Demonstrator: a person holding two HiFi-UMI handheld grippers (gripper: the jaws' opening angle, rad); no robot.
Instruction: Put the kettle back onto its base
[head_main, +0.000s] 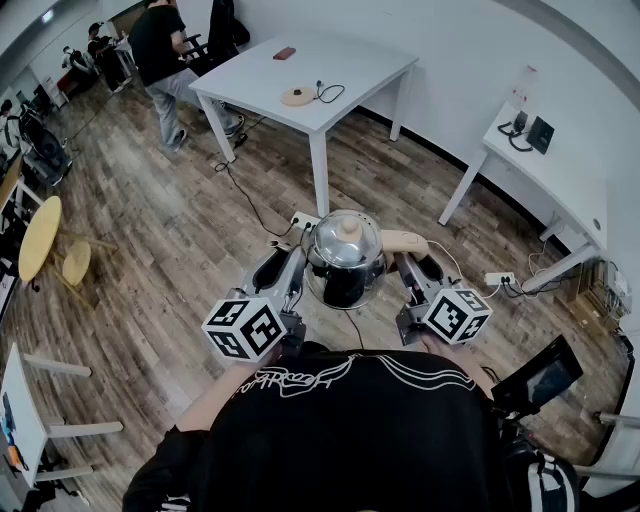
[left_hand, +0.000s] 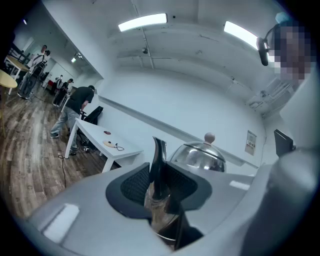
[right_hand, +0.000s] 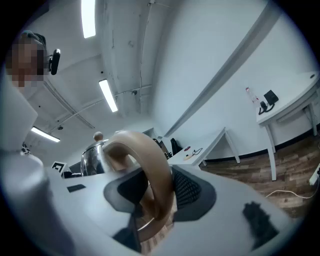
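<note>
Left claw clamping kettle spout, right claw clamping handle

Your shirt hides both your hands. Your left gripper covers the kettle below its dome and swallows the foot of the spout. The corded round thing on the far table is too small to name.

Kettle is mirror-shiny polished metal, with a smooth matt beige handle. The black pads look like ribbed rubber. Floor is wood-grain planks.
</note>
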